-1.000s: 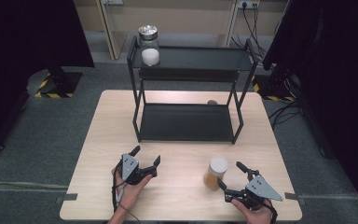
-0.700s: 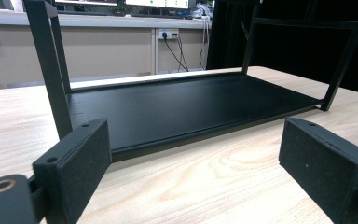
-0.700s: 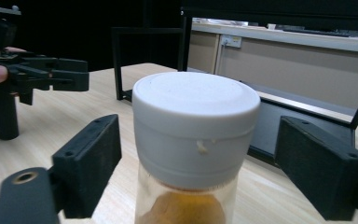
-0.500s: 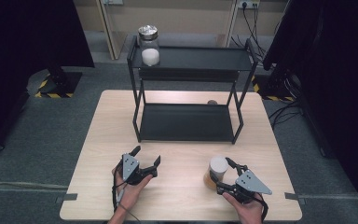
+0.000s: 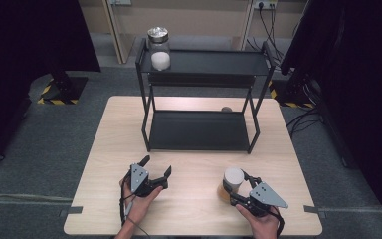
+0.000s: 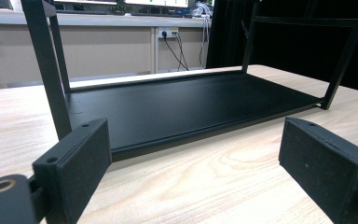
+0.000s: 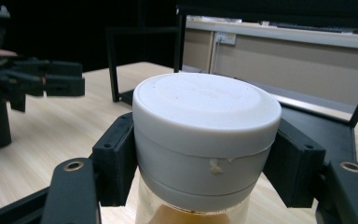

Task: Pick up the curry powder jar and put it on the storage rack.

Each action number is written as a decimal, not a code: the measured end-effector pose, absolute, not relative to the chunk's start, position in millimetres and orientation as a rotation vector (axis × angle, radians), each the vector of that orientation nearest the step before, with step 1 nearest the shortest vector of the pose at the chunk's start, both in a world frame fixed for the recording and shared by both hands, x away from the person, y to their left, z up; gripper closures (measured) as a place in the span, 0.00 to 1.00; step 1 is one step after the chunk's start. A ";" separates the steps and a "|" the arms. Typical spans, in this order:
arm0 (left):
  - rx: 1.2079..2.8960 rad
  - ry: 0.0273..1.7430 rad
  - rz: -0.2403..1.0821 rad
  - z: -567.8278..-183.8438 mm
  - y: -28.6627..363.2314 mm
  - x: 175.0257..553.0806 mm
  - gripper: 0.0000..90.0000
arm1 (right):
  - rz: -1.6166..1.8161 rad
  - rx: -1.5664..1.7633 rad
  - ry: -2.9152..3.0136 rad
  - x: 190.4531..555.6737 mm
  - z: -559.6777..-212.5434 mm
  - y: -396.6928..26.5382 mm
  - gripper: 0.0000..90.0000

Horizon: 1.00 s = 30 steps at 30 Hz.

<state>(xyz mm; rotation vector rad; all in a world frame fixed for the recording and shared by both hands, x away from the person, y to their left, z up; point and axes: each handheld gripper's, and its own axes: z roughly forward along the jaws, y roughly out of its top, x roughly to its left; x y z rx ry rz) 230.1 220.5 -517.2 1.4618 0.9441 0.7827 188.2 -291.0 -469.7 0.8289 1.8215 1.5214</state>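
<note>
Both pads of the right gripper [image 7: 200, 158] have just been closing and now clamp the white-lidded jar [image 7: 205, 140] by its lid, probably to lift it toward the black shelf rack [image 5: 199, 89]; it stands at lower right of the high view; the left gripper [image 6: 196, 163] rests open, empty, at lower left.

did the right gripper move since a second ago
Yes. The right gripper has slid a little leftward across the table, up to the white-lidded jar, and its jaws have just closed on the lid.
</note>
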 end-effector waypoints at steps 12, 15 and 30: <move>1.465 0.942 0.784 -516.9 220.2 230.2 0.10 | 1.537 0.836 1.696 185.8 -449.8 -287.4 0.38; 1.467 0.941 0.786 -516.9 219.9 230.1 0.10 | 1.539 0.840 1.666 188.2 -445.1 -286.8 0.38; 1.470 0.941 0.792 -516.6 218.9 229.7 0.10 | 1.539 0.855 1.563 204.0 -422.2 -282.8 0.38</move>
